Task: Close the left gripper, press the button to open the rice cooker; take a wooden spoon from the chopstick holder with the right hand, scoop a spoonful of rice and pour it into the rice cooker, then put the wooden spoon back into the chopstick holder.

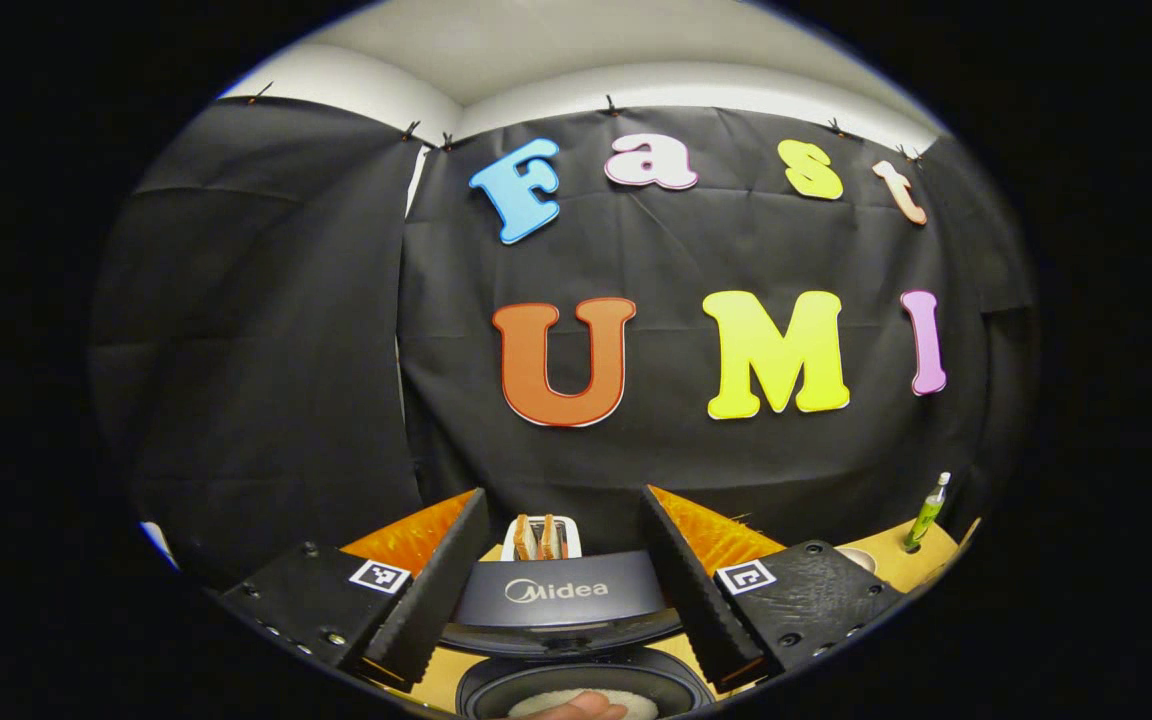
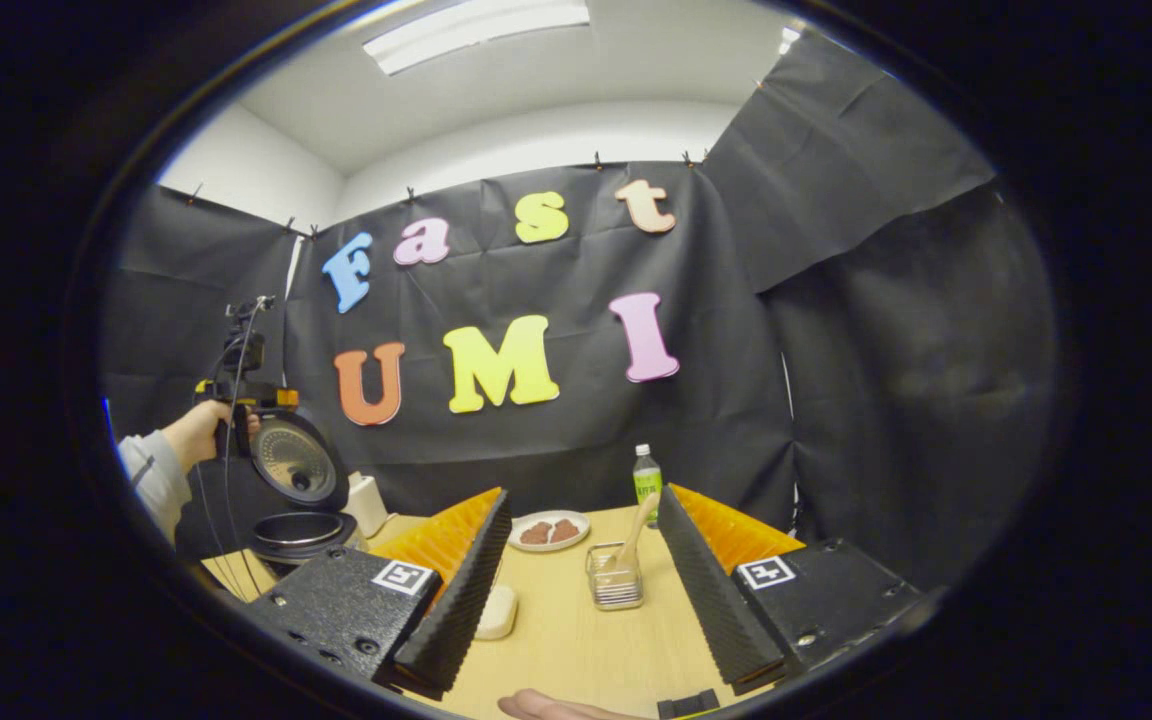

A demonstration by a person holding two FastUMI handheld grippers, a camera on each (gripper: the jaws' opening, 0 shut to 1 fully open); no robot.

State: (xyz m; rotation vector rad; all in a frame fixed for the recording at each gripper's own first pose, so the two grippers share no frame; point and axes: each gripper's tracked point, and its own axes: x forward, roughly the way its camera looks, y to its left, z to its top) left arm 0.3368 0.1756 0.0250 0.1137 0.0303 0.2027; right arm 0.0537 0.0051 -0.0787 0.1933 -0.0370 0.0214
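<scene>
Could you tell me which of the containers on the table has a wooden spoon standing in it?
The clear chopstick holder between the right gripper's fingers; the plate holds dark food and the rice cooker stands open, spoonless.

spoon (image 2: 633, 535) in holder (image 2: 615, 578) | plate (image 2: 549, 530) behind | cooker (image 2: 296, 500) far left

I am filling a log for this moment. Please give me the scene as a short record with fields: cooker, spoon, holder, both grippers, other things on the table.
rice cooker: lid up, inner pot exposed
wooden spoon: standing in the chopstick holder, not yet taken
right gripper: open, fingers either side of the holder, apart from it
left gripper: open, above the open cooker
table: also carries a plate with food and a green bottle
</scene>
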